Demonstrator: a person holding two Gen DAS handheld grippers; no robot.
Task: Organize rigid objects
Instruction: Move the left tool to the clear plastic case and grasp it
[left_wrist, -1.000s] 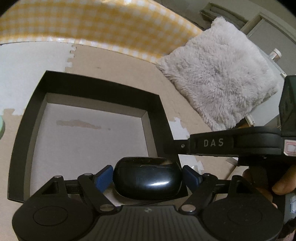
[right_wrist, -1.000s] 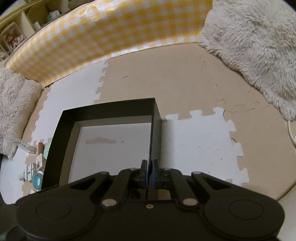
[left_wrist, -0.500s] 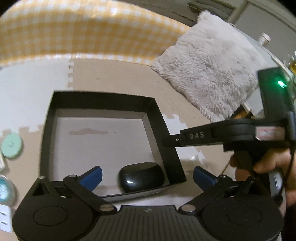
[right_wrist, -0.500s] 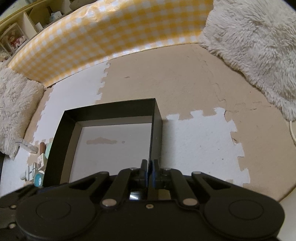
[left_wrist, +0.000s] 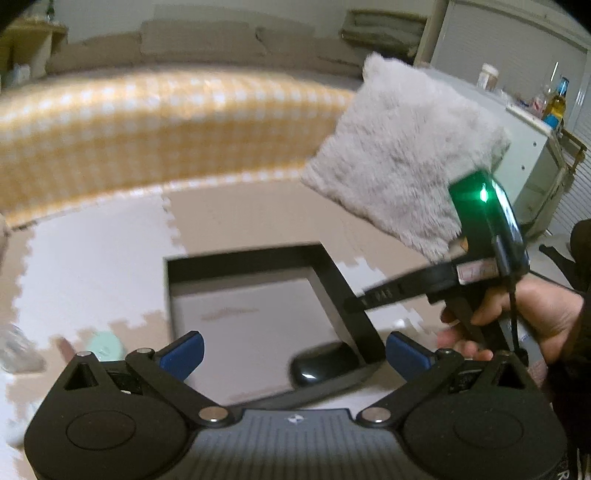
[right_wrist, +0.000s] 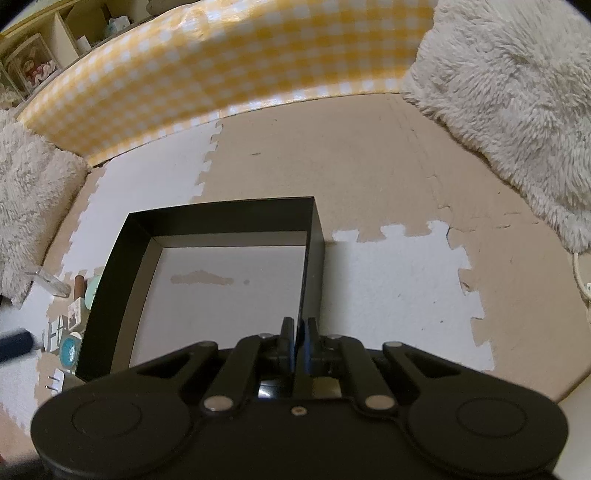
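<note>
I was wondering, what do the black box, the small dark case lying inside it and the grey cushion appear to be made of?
The black box looks like matte cardboard: thin straight walls, a pale papery floor with a scuffed patch. The small dark case is probably glossy hard plastic, judging by its rounded shell and bright glint. The grey cushion seems to be long-pile faux fur, shaggy and soft-edged.

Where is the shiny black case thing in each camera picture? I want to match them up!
Left wrist view: the black case lies inside the black box, in its near right corner, between the open left gripper fingers but untouched.
Right wrist view: not visible; the right gripper, shut on the box's right wall, hides that corner.
Shared landmark: the brownish stain on the box's pale floor, also.
</note>
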